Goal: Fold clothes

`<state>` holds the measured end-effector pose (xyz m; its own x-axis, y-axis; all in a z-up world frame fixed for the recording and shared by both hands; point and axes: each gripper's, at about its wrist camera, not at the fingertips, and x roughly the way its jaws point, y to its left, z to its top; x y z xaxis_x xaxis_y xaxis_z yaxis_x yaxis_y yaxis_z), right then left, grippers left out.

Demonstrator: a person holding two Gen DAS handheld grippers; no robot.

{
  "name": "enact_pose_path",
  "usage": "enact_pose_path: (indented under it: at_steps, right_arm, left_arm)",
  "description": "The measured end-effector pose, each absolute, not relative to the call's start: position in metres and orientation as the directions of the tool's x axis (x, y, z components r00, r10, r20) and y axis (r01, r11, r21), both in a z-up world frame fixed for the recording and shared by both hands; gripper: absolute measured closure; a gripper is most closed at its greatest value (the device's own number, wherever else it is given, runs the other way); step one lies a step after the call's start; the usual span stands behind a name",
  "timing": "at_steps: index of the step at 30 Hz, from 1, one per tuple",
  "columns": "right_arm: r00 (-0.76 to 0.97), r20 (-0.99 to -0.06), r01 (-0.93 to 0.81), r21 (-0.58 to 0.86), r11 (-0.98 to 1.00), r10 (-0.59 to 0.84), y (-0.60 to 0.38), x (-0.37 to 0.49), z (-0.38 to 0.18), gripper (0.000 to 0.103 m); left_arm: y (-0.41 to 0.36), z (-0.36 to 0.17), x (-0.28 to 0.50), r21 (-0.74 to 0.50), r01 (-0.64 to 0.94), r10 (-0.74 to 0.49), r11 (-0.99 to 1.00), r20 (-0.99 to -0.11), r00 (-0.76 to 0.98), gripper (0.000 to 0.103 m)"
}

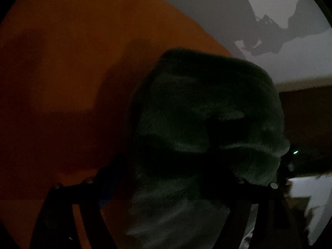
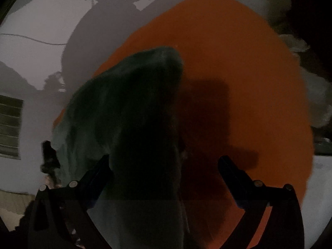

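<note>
Standing wide apart, the jaws of the right gripper (image 2: pixel 164 168) press on nothing: its left finger lies against the edge of a dark green fleecy garment (image 2: pixel 124 108), its right finger is clear over the orange surface (image 2: pixel 238 62), and the cloth passes loosely through the gap between them. The garment bunches up into a rounded hump ahead of the fingers and spreads down towards the bottom of the right wrist view, where it looks paler and greyer. It lies on the orange surface, near that surface's left edge in this view.

In the left wrist view, the left gripper (image 1: pixel 166 178) is also spread, though the picture is very dark; the same garment (image 1: pixel 207 112) fills the gap between its fingers and hides the right fingertip, so whether either pad touches the cloth I cannot tell. The green mound rises in front of this gripper with the orange surface (image 1: pixel 72 62) stretching away to its left.

Beyond the orange surface stands a pale wall (image 2: pixel 41 20) carrying sharp shadows of the rig, with a thin cable (image 2: pixel 31 38) running across it. A slatted vent (image 2: pixel 9 124) sits low on the wall at the left of the right wrist view, and some pale fluffy material (image 2: pixel 317 95) lies at the far right edge
</note>
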<state>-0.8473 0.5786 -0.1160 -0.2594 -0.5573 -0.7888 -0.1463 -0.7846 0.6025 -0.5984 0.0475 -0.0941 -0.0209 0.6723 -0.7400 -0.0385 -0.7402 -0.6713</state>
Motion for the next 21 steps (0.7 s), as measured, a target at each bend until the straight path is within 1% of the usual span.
enact_pose_path:
  at_steps: [3, 4, 5, 6, 7, 8, 9, 11, 14, 15, 16, 18, 21]
  right_arm:
    - [-0.250, -0.726, -0.174, 0.684, -0.708, -0.640, 0.579, -0.851, -0.133, 0.001]
    - [-0.257, -0.713, -0.166, 0.698, -0.696, -0.653, 0.579, -0.850, -0.134, 0.005]
    - [-0.273, -0.700, -0.148, 0.709, -0.690, -0.660, 0.578, -0.848, -0.130, 0.011]
    - [-0.288, -0.686, -0.129, 0.719, -0.683, -0.668, 0.577, -0.846, -0.126, 0.039]
    - [-0.303, -0.672, -0.109, 0.728, -0.676, -0.675, 0.576, -0.843, -0.122, 0.063]
    - [-0.316, -0.677, -0.090, 0.719, -0.689, -0.665, 0.574, -0.840, -0.116, 0.063]
    - [-0.326, -0.703, -0.071, 0.685, -0.725, -0.632, 0.569, -0.835, -0.107, 0.067]
    - [-0.341, -0.745, -0.043, 0.622, -0.782, -0.573, 0.561, -0.825, -0.090, 0.070]
    - [-0.376, -0.772, -0.031, 0.563, -0.826, -0.512, 0.554, -0.807, -0.060, 0.077]
    - [-0.391, -0.787, -0.009, 0.522, -0.853, -0.478, 0.547, -0.799, -0.045, 0.081]
    - [-0.409, -0.794, 0.014, 0.488, -0.873, -0.450, 0.541, -0.791, -0.029, 0.081]
    - [-0.454, -0.789, 0.065, 0.433, -0.899, -0.413, 0.524, -0.776, 0.009, 0.082]
    - [-0.505, -0.767, 0.110, 0.398, -0.911, -0.397, 0.493, -0.756, 0.061, 0.082]
  left_arm:
    - [0.045, -0.103, -0.598, -0.736, 0.033, 0.735, -0.676, -0.677, -0.029, 0.024]
    - [0.044, -0.103, -0.596, -0.751, 0.035, 0.750, -0.659, -0.660, -0.042, 0.027]
    - [0.043, -0.102, -0.593, -0.767, 0.037, 0.765, -0.641, -0.642, -0.054, 0.039]
    - [0.044, -0.098, -0.591, -0.771, 0.025, 0.769, -0.636, -0.636, -0.071, 0.055]
    - [0.047, -0.092, -0.589, -0.769, 0.002, 0.765, -0.640, -0.637, -0.091, 0.062]
    - [0.049, -0.086, -0.586, -0.765, -0.021, 0.762, -0.644, -0.638, -0.110, 0.073]
    - [0.052, -0.079, -0.583, -0.758, -0.047, 0.757, -0.650, -0.641, -0.130, 0.079]
    - [0.055, -0.065, -0.576, -0.731, -0.092, 0.734, -0.676, -0.659, -0.164, 0.081]
    - [0.045, -0.050, -0.570, -0.727, -0.069, 0.722, -0.683, -0.659, -0.209, 0.083]
    - [0.040, -0.045, -0.571, -0.736, -0.057, 0.727, -0.675, -0.649, -0.225, 0.083]
    - [0.036, -0.039, -0.573, -0.748, -0.047, 0.734, -0.662, -0.634, -0.242, 0.083]
    - [0.035, -0.028, -0.579, -0.768, -0.060, 0.754, -0.637, -0.606, -0.254, 0.083]
    - [0.027, -0.006, -0.582, -0.778, -0.112, 0.776, -0.619, -0.583, -0.242, 0.083]
